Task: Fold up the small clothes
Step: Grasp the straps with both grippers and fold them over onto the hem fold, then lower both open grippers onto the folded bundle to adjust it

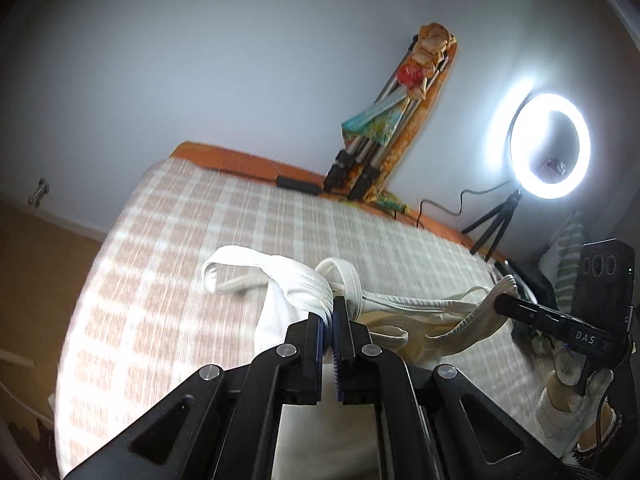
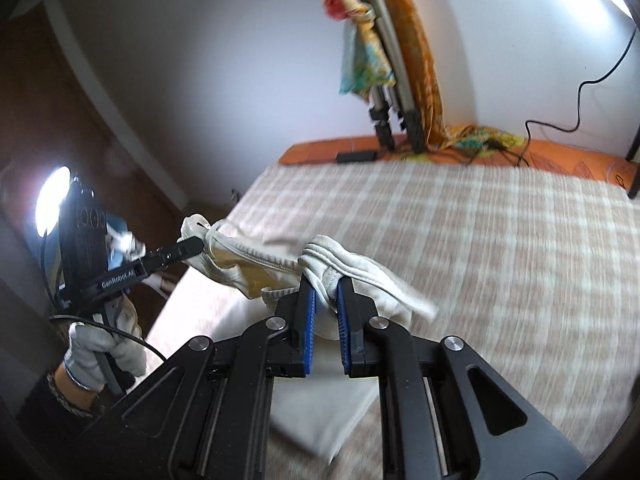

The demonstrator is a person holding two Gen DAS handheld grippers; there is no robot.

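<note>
Left tongs (image 1: pixel 331 312) clamped tight on a bunched strap edge of the small cream-white ribbed cotton garment (image 1: pixel 296 296), blue pads nearly meeting on the fabric. Right tongs (image 2: pixel 326 286) clamped on the opposite bunched edge of the same garment (image 2: pixel 360 276), a thick fold of cloth keeping the blue pads slightly apart. Garment hangs stretched between the two tongs, held clear above the bed; its body drops below the grips and its straps loop loose at the sides. In the left wrist view the right tongs (image 1: pixel 504 304) show at the far right, carried by a gloved hand (image 1: pixel 568 404); in the right wrist view the left tongs (image 2: pixel 196 245) show at the left, carried by a grey-gloved hand (image 2: pixel 100 352). Beneath: bed covered with a beige-and-white checked blanket (image 1: pixel 200 240), blurred. At its far edge an orange sheet (image 2: pixel 560 156), a folded silver tripod (image 1: pixel 384 120) draped with patterned cloth, and a lit white ring light (image 1: pixel 550 146) on a small black stand.
</note>
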